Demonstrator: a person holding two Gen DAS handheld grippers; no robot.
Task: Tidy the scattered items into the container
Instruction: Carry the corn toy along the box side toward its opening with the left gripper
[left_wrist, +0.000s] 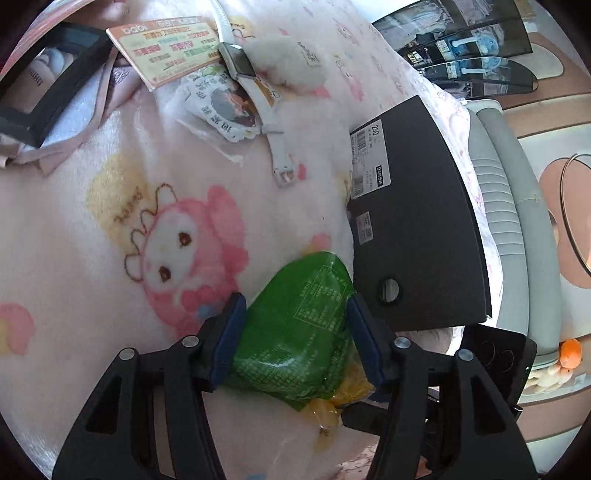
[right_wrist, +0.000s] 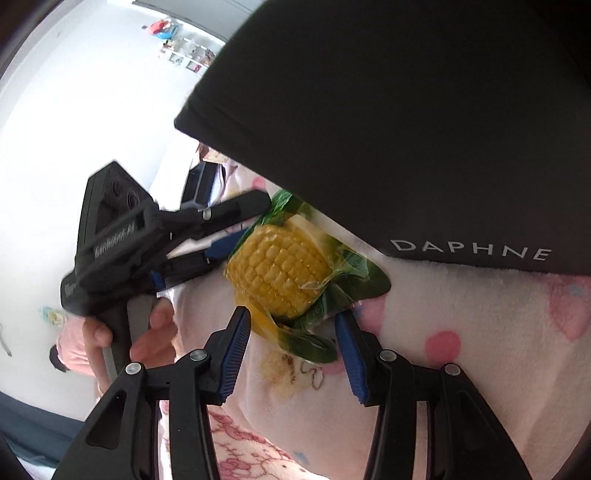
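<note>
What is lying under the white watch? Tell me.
The white watch lies across an orange printed card and a clear packet with round printed labels; its buckle end rests on the pink cartoon blanket. Anything directly beneath the watch face is covered.

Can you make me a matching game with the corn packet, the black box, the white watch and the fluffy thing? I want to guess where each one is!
Things:
1. corn packet
2. black box
3. white watch
4. fluffy puff

Places:
A. lying over paper cards
B. between the left gripper's fingers
C. just right of the watch face
D. on the blanket, right of the corn

Pairs: 1-B, 2-D, 3-A, 4-C
</note>
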